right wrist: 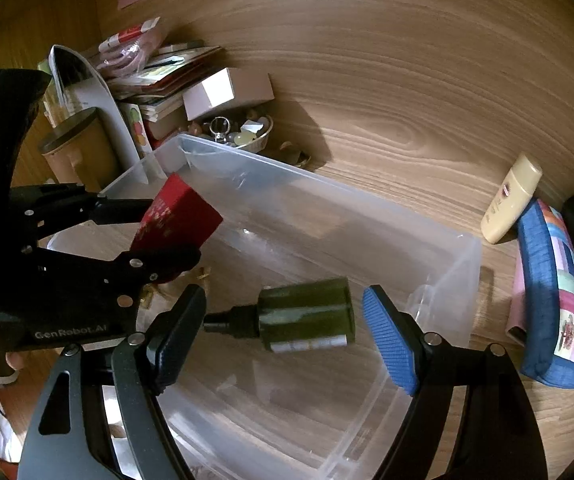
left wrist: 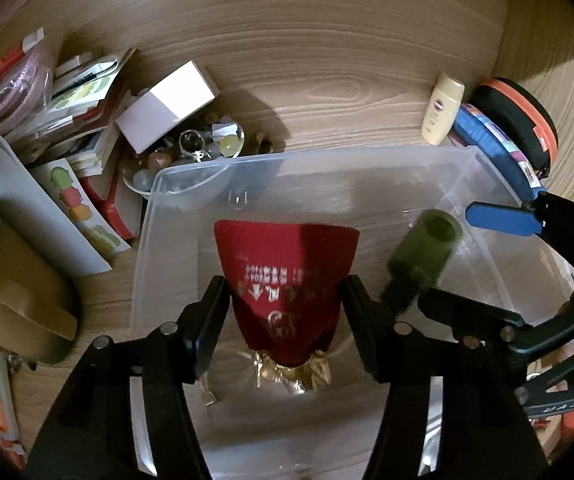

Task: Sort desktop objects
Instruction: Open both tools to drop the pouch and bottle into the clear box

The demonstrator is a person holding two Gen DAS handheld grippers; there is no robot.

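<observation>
Both items are over the clear bin (right wrist: 439, 276), so the step in hand looks like the release: letting each thing go into the bin without it bouncing out or knocking the other.

The left gripper (left wrist: 285, 308) has its fingers (left wrist: 211, 320) spread on either side of the red pouch (left wrist: 287, 264), which hangs tilted between them above the bin floor, its gold tassel (left wrist: 299, 372) lowest. Whether the pads touch the pouch I cannot tell; it looks loosely flanked rather than pinched.

The right gripper (right wrist: 287, 320) has its fingers (right wrist: 391, 340) wide apart, clear of the green bottle (right wrist: 307, 316), which lies sideways between them, blurred, its dark cap (right wrist: 231, 322) toward the left finger. It appears to be already dropping or just landed.

To do this well:
1. Spread the left fingers fully so the pouch slips free.
2. Lift both grippers straight up, clear of the bin walls.
3. Keep them apart, as they are close.

The cream bottle (right wrist: 511, 200) and blue case (right wrist: 551, 292) wait on the worktop (right wrist: 407, 100) beside the bin.
</observation>
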